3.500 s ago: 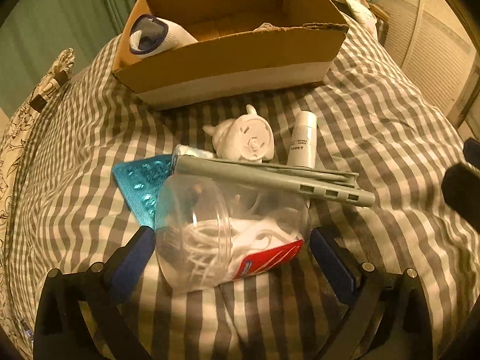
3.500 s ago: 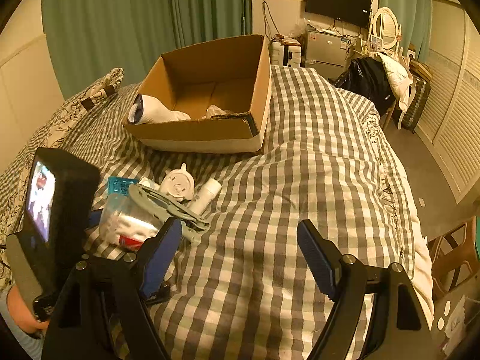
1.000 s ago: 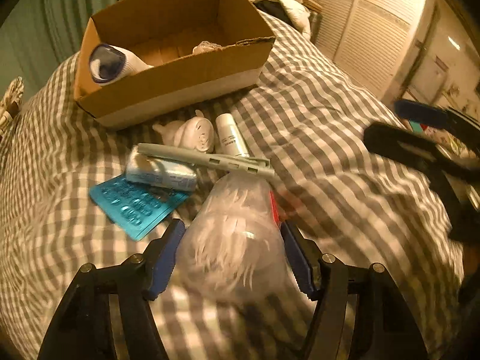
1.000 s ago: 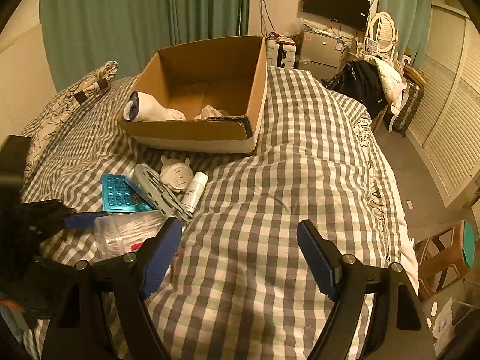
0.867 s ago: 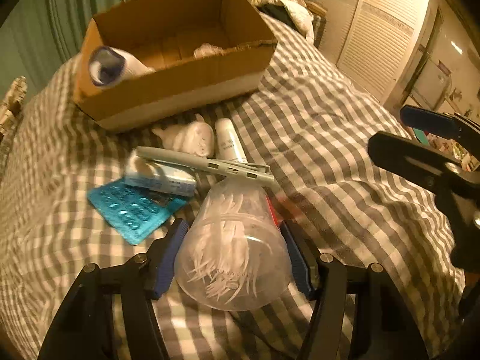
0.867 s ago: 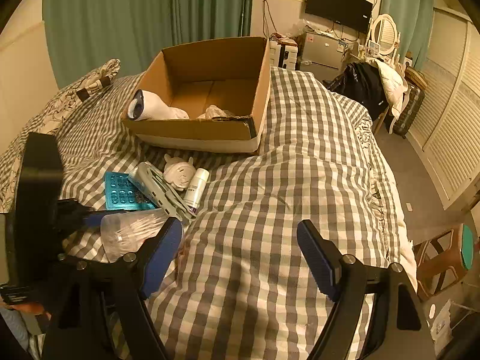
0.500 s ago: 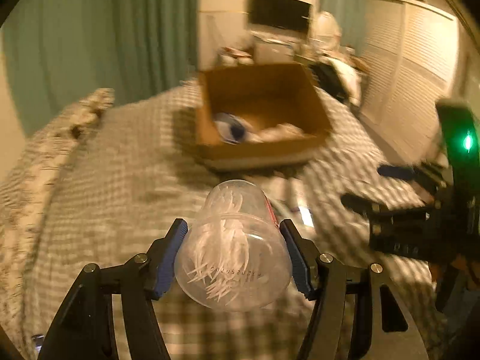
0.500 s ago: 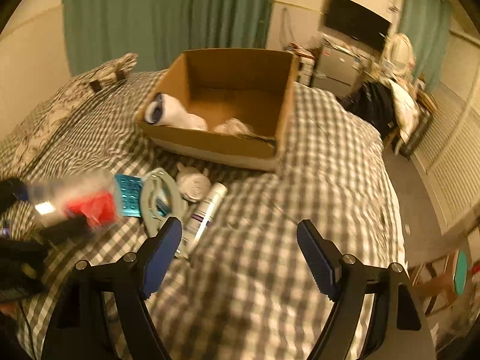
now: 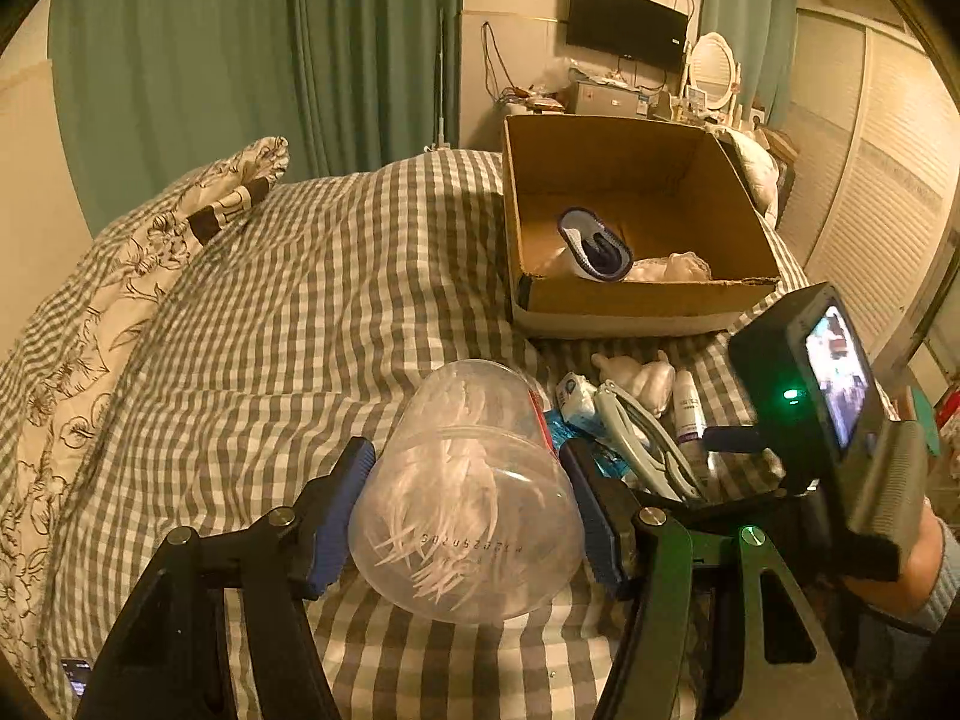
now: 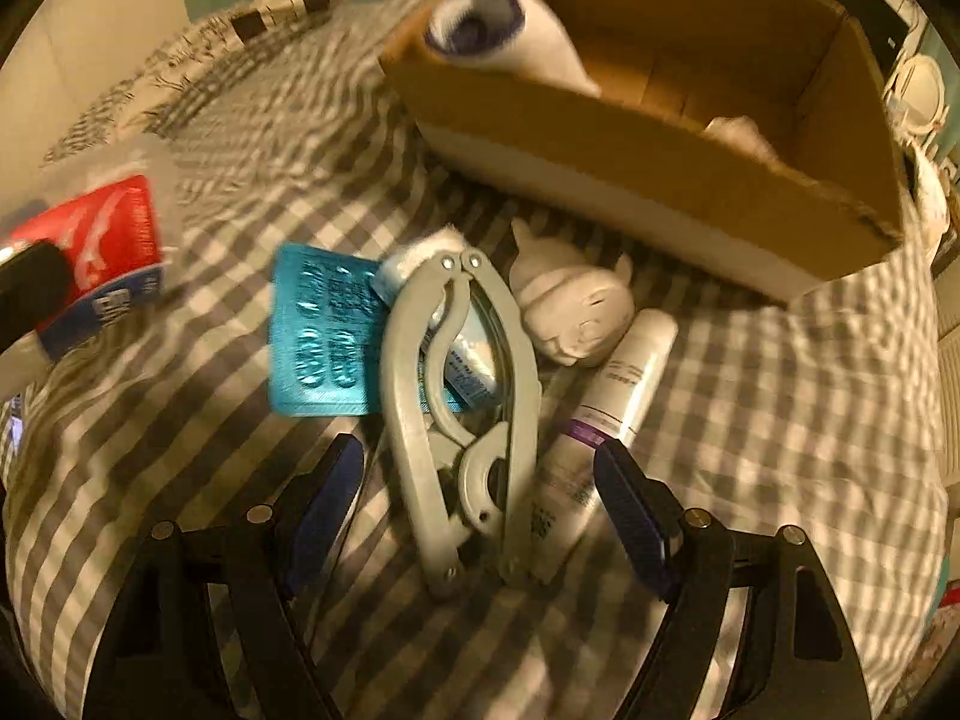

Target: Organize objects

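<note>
Left gripper (image 9: 471,507) clamps a clear tub of floss picks (image 9: 471,498); right gripper (image 10: 480,498), jaws apart, straddles grey tongs (image 10: 462,414). The cardboard box (image 9: 636,300) ahead holds two items; five remain on the bed.

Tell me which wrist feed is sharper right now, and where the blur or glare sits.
Left wrist view: sharper; the clear jar in the left gripper and the cardboard box read crisply, with the other gripper's lit screen glaring at right. Right wrist view: motion-smeared, worst on the checked bedspread and box rim; the grey folding hanger stays legible. Both are warm, dim, fisheye-bent.
</note>
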Action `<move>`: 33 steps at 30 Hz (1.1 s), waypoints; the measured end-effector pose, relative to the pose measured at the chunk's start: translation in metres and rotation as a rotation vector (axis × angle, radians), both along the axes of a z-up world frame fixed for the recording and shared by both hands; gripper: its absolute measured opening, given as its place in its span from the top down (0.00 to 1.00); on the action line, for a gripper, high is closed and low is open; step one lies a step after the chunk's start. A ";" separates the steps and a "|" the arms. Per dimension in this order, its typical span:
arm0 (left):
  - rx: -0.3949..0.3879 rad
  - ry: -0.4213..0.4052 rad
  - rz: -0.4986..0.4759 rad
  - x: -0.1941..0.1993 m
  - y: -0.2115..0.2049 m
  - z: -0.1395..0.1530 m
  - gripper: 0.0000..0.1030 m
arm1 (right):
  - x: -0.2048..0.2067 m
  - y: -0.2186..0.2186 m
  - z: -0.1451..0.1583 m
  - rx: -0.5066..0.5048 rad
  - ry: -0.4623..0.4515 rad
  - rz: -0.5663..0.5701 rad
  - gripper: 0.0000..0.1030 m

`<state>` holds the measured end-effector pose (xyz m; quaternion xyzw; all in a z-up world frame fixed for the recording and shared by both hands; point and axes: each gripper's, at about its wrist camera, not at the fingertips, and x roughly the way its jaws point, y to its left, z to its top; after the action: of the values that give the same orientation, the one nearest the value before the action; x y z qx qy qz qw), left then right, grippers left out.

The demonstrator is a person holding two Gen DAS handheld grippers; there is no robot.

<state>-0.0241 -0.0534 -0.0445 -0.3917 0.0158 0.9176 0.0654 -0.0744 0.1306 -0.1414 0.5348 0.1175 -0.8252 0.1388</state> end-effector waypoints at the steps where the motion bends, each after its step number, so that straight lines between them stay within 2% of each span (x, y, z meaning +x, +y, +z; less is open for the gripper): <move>1: 0.001 -0.002 0.000 0.001 0.001 0.000 0.37 | -0.003 -0.002 -0.003 0.010 -0.006 -0.003 0.24; 2: 0.002 -0.005 -0.001 0.002 0.001 -0.001 0.37 | -0.004 -0.004 -0.005 0.024 -0.007 -0.003 0.27; 6: 0.003 -0.008 -0.008 0.007 0.003 0.000 0.37 | 0.008 -0.011 -0.003 0.083 0.019 0.010 0.55; 7: 0.003 -0.007 -0.010 0.009 0.004 0.001 0.37 | 0.013 -0.011 -0.002 0.093 0.026 0.005 0.57; 9: 0.004 -0.004 -0.016 0.011 0.006 0.003 0.37 | 0.023 -0.011 0.003 0.120 0.058 -0.004 0.72; 12: 0.008 -0.002 -0.027 0.015 0.010 0.007 0.37 | 0.036 -0.008 0.016 0.123 0.098 -0.011 0.86; 14: 0.008 0.004 -0.032 0.018 0.013 0.012 0.37 | 0.042 -0.002 0.026 0.114 0.116 -0.025 0.91; 17: 0.010 0.015 -0.044 0.022 0.019 0.021 0.37 | 0.048 0.005 0.039 0.087 0.110 -0.028 0.91; 23: 0.011 0.069 -0.068 0.021 0.031 0.054 0.37 | 0.074 0.019 0.085 0.041 0.192 -0.016 0.92; 29: 0.019 0.192 -0.090 -0.007 0.050 0.107 0.37 | 0.071 0.037 0.163 -0.008 0.382 -0.045 0.92; 33: 0.033 0.228 -0.134 -0.052 0.069 0.122 0.37 | 0.049 0.053 0.206 -0.022 0.489 -0.067 0.92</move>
<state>-0.0759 0.0156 0.0773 -0.2821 0.0342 0.9498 0.1306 -0.0252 0.1837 0.0644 0.3213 0.1208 -0.9354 0.0844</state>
